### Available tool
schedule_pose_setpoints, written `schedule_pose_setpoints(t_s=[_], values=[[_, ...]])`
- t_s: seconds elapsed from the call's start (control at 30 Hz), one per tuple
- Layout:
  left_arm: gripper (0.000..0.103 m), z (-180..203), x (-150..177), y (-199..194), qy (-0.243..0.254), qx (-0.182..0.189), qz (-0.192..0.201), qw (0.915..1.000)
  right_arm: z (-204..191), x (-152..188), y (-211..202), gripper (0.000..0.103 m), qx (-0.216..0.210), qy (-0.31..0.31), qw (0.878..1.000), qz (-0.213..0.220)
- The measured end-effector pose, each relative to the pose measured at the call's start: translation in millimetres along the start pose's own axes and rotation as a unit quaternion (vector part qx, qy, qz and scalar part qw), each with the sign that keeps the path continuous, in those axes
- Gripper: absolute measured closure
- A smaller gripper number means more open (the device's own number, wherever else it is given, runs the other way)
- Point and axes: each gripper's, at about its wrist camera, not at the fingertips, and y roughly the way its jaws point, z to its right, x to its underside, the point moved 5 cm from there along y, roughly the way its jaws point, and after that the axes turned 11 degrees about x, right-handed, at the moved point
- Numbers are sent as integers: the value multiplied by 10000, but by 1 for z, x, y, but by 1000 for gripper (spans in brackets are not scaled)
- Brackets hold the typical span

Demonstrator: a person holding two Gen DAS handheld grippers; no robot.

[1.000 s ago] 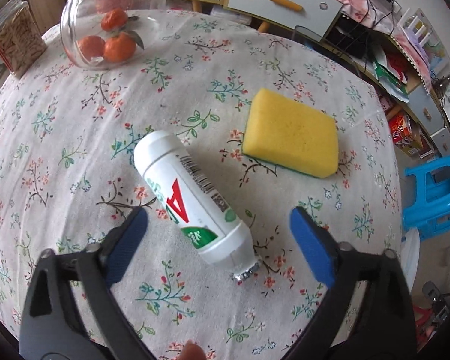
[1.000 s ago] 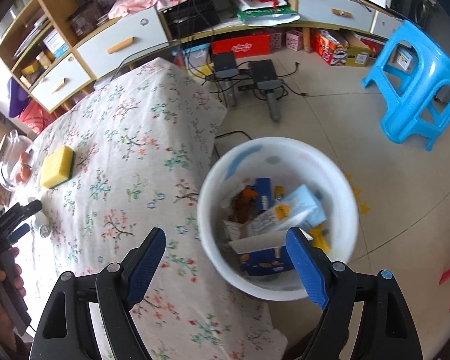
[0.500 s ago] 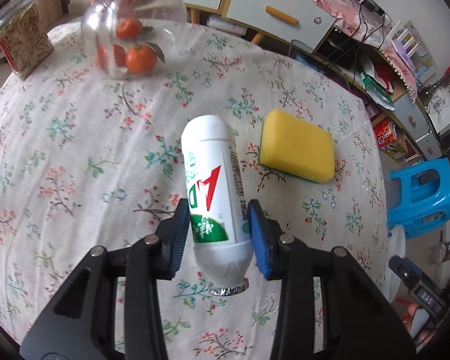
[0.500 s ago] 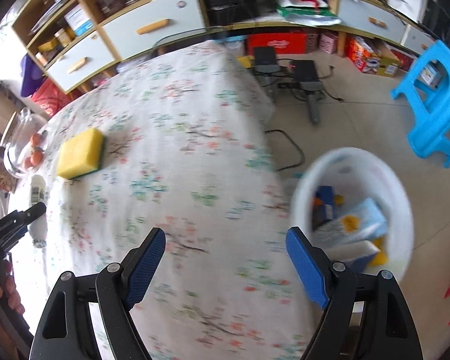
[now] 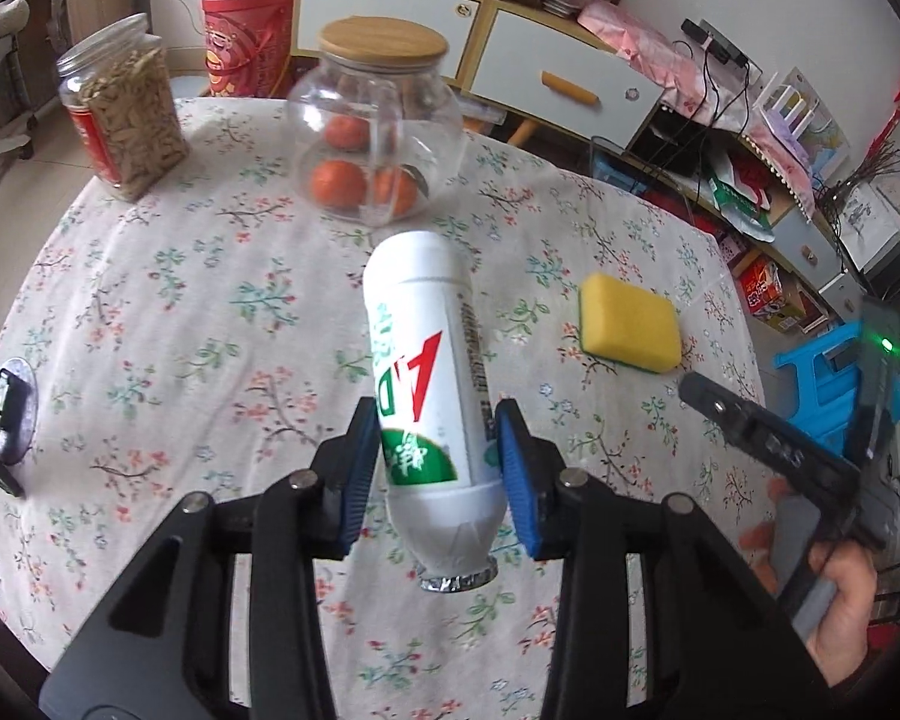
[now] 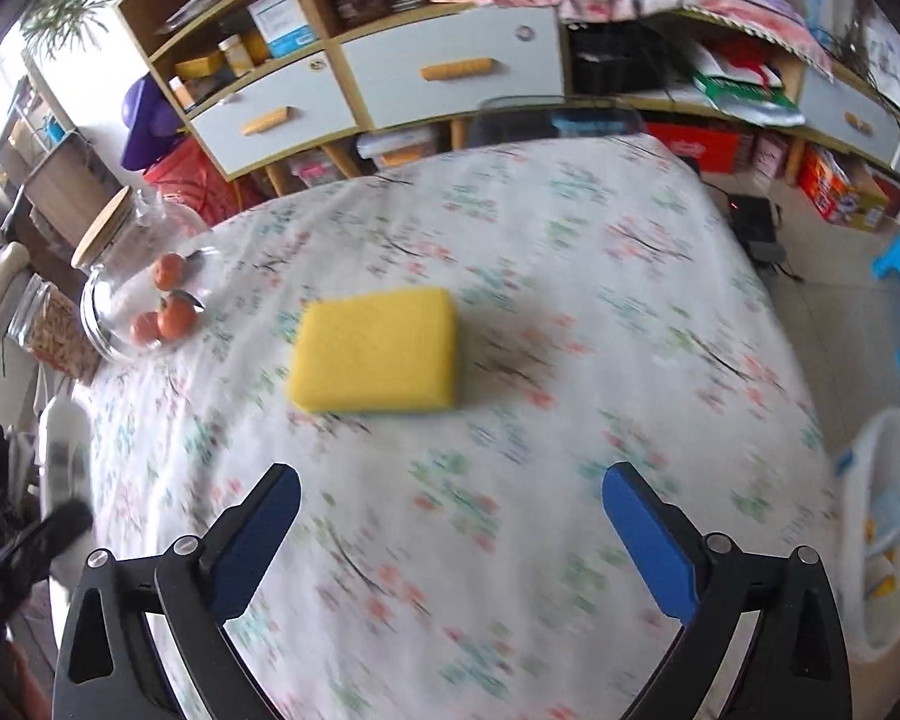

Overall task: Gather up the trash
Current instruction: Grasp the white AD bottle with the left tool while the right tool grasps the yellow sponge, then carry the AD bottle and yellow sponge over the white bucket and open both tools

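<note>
Above the floral table [image 5: 150, 312], the left gripper [image 5: 438, 468] now clamps the lifted bottle [image 5: 432, 396]; the right gripper [image 6: 450, 534], spread and empty, has probably swung from the bin [image 6: 888, 540] toward the sponge [image 6: 378, 351].

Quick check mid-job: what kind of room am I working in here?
Most likely a lived-in home dining or living room: a round table under a floral tablecloth, a glass jar of oranges, wooden shelving with white drawers, and a white trash bin on the floor.

Bright, soft daylight throughout; right wrist view motion-blurred, left sharp, both fisheye-curved with dark corners.
</note>
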Motion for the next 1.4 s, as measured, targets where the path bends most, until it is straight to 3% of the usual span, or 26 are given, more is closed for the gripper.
schedule_pose_setpoints(t_s=[0.13,0.5,0.67,0.7,0.73,0.77,1.07,1.4], values=[[62,-13,1,-8,-61,37,30,10000,-28,-10,19,1,130,-52,9999,32],[62,-39,4,-24,-143,-36,123,9998,-54,-24,61,1,463,-178,9988,29],[62,-42,7,-25,-132,-88,101,9998,-53,-21,69,3,336,-108,9992,-164],[62,-42,8,-25,-116,-95,92,9998,-52,-20,68,6,269,-94,9994,-196],[62,-41,8,-25,-101,-99,81,9999,-51,-19,66,16,248,-103,9994,-199],[62,-40,8,-24,-83,-103,70,9999,-49,-18,64,17,249,-142,9994,-209],[62,-24,15,-22,119,-64,18,9999,-12,-1,23,19,48,-96,9996,-256],[62,14,33,-20,378,139,-56,9992,51,24,-33,19,166,-97,9996,-210]])
